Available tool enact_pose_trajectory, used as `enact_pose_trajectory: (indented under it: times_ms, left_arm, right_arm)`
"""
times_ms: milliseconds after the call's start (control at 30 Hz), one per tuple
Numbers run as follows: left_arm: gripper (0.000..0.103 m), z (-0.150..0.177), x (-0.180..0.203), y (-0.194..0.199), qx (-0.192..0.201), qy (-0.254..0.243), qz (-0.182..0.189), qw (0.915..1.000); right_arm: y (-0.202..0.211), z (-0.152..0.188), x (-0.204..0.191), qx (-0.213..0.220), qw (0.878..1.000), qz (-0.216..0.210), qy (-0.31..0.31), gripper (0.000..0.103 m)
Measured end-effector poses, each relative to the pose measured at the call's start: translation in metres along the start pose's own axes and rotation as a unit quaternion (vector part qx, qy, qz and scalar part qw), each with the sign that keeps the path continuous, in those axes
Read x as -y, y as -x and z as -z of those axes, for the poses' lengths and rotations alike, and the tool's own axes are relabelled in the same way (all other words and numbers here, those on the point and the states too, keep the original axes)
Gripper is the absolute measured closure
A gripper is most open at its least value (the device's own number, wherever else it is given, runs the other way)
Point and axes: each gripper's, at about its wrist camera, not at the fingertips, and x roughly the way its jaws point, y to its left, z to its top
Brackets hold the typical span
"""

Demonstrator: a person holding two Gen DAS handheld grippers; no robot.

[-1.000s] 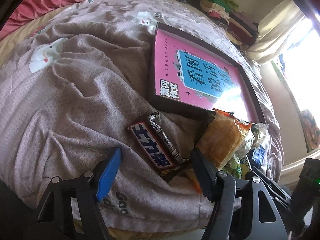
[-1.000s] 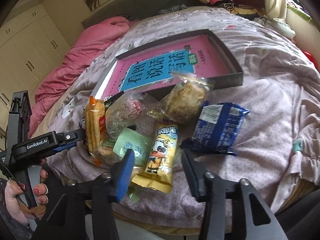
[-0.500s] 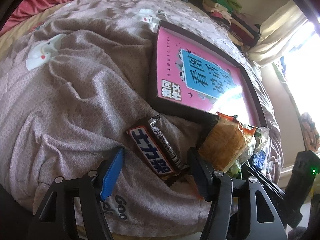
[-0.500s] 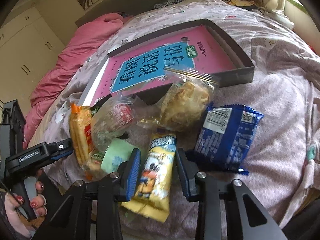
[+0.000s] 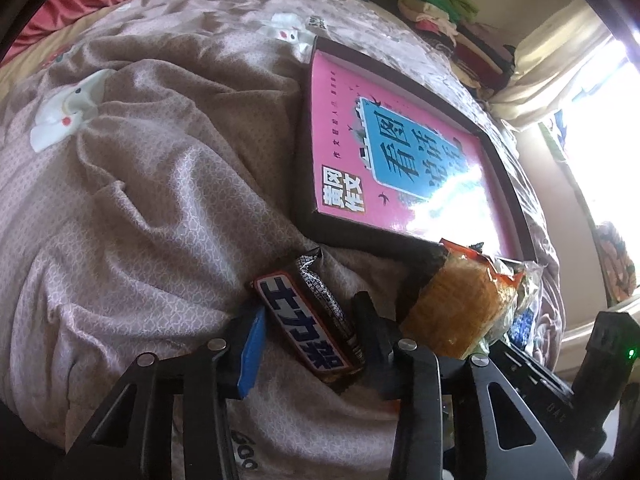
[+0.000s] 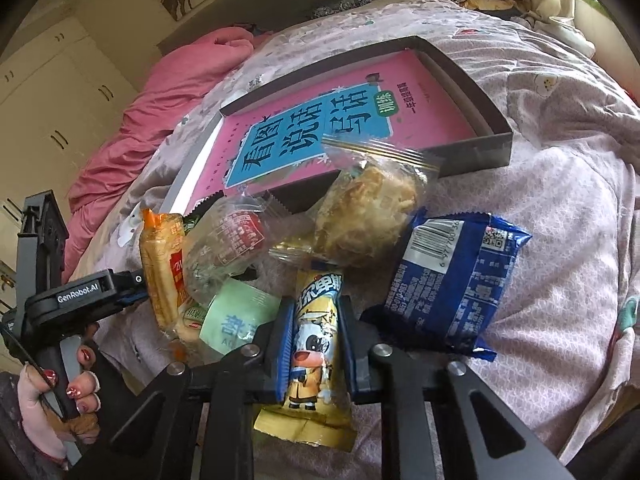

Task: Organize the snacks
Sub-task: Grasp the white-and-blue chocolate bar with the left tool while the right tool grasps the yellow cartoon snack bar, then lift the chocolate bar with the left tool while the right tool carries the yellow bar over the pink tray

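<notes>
My left gripper (image 5: pixel 308 332) has its jaws close around a dark chocolate bar (image 5: pixel 308 330) with a blue and white label, lying on the quilt. An orange cracker pack (image 5: pixel 460 304) lies just right of it. My right gripper (image 6: pixel 314 344) is shut on a yellow cow-print snack bar (image 6: pixel 314 344). Beside it lie a blue packet (image 6: pixel 456 280), a clear-wrapped pastry (image 6: pixel 368 216), a clear pack with a red label (image 6: pixel 232 240), a pale green packet (image 6: pixel 236 316) and the orange cracker pack (image 6: pixel 162 268). A dark shallow box (image 6: pixel 476 148) holds a pink book (image 6: pixel 320 132).
The box with the pink book (image 5: pixel 380 148) sits beyond the snacks on a rumpled mauve quilt (image 5: pixel 140 200). A pink blanket (image 6: pixel 156 92) lies at the bed's far side. Folded clothes (image 5: pixel 452 32) are stacked behind. The left gripper's handle and hand (image 6: pixel 60 320) show at left.
Both grippers have moved forward and narrowed: the left around the chocolate bar, the right closing onto the yellow cow-print bar.
</notes>
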Motion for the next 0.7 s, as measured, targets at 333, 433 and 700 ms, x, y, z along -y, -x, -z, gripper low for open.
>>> enact_pose_trajectory:
  times_ms: [333,433,700]
  left_arm:
    - [0.068,0.007,0.002,0.012,-0.001,-0.019,0.026,0.9995]
    - [0.071,0.011,0.004,0.023,0.010,-0.023,0.036,0.9990]
    - [0.073,0.014,0.011,0.039,0.034,-0.045,0.036,0.9978]
  right_arm:
    - [0.014,0.007,0.001,0.004,1.000,-0.010,0.003,0.082]
    - [0.019,0.009,0.001,0.007,1.000,-0.012,0.007,0.082]
    - [0.034,0.013,0.002,0.020,1.000,-0.017,0.008,0.083]
